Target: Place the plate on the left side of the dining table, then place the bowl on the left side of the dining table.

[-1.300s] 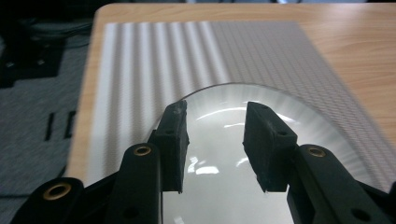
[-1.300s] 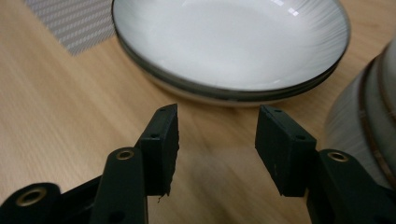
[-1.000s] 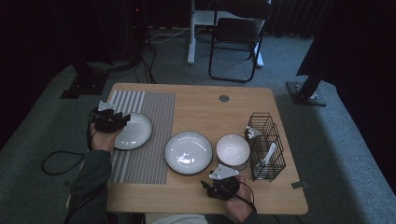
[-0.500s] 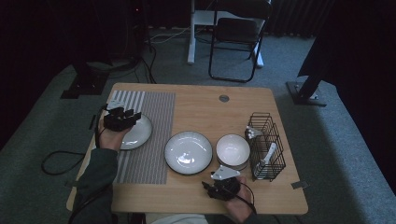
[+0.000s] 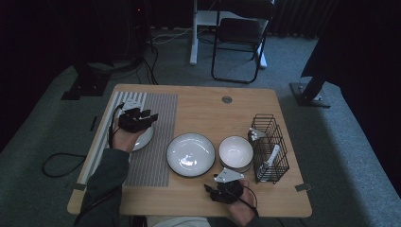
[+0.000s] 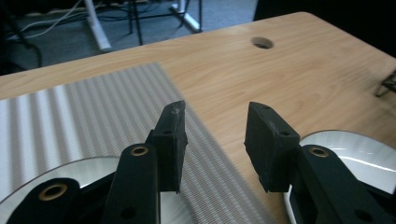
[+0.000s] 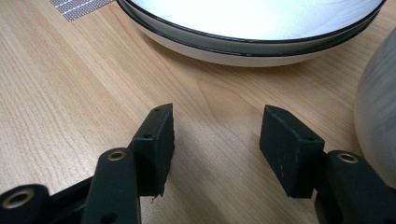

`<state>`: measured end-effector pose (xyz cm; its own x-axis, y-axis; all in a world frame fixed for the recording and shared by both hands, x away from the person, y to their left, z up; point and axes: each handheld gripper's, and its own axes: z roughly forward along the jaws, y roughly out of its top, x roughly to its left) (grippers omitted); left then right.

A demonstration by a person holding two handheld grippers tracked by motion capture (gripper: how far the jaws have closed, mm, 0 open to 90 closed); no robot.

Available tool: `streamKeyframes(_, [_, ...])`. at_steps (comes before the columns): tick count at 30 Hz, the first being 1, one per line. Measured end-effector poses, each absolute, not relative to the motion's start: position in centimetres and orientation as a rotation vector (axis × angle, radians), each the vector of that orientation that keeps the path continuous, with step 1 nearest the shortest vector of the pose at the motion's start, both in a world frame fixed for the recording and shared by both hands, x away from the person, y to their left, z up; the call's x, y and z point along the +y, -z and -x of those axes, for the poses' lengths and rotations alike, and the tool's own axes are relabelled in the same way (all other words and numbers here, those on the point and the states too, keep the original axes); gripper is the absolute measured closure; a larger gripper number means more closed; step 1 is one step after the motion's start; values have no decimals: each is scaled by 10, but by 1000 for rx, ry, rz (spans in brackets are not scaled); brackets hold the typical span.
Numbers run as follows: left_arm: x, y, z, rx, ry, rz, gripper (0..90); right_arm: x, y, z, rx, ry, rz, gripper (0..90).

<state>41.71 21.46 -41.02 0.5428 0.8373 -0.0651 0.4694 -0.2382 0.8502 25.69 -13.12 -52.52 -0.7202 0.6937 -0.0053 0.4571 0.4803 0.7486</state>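
Note:
My left gripper [image 5: 149,118] hovers over a small white plate [image 5: 144,138] on the striped mat [image 5: 153,161], its jaws pointing towards the table's middle. In the left gripper view the left gripper [image 6: 217,122] is open with nothing between its jaws, the small plate [image 6: 70,175] below left and a larger plate [image 6: 359,149] below right. My right gripper [image 5: 213,190] rests low near the front edge, in front of the large black-rimmed plate [image 5: 190,153] and the white bowl [image 5: 235,152]. The right gripper [image 7: 217,127] is open; its jaws have just been opening, with only bare wood between them.
A black wire basket [image 5: 270,156] with white utensils stands at the table's right, next to the bowl. A round cable hole [image 5: 227,100] sits near the far edge. A folding chair [image 5: 239,38] stands on the floor beyond the table.
The left hand has carried its gripper from the mat's left edge rightward and a little up, over the small plate. The right hand has stayed put.

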Motion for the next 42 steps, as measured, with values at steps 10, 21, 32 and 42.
streamKeyframes(10, [185, 404, -414, 977, -491, -1924, 583, -132, 525, -258, 2425, -1090, -972, 433])
streamKeyframes(21, [163, 397, -407, 903, -459, -1928, 574, -133, 526, -257, 2424, -1101, -966, 434])
streamKeyframes(32, [141, 389, -408, 839, -443, -1955, 573, -133, 526, -257, 2430, -1103, -957, 433])
streamKeyframes(42, [119, 385, -407, 781, -424, -1976, 565, -132, 526, -258, 2441, -1104, -941, 412])
